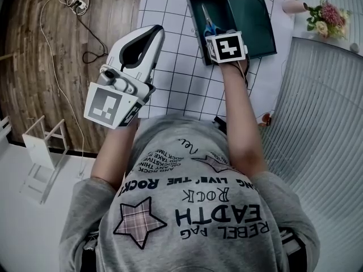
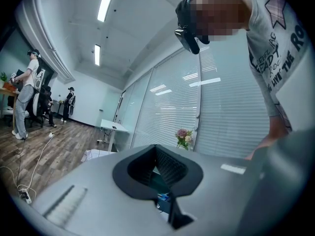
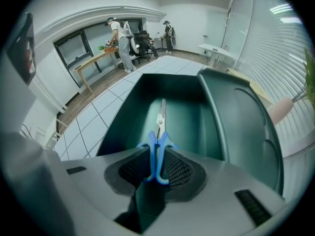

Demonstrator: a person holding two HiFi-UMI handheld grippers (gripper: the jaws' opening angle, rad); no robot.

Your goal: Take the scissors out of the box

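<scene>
Nearest, the left gripper [image 1: 148,38], smooth white plastic, hangs above the table's near left edge. Its black ribbed pads [image 2: 172,166] stand a narrow gap apart with nothing between them. Farther on, the right gripper [image 3: 156,167] clamps the slim blue plastic handles of the scissors [image 3: 158,141]. The pointed steel blades aim away inside the dark green rectangular box [image 1: 255,21], which sits near the far edge of the grid-lined table [image 1: 170,67].

Scissors [image 3: 158,149] blue-handled; box [image 1: 252,18] dark green; table [image 1: 170,67] white, black-gridded.
</scene>
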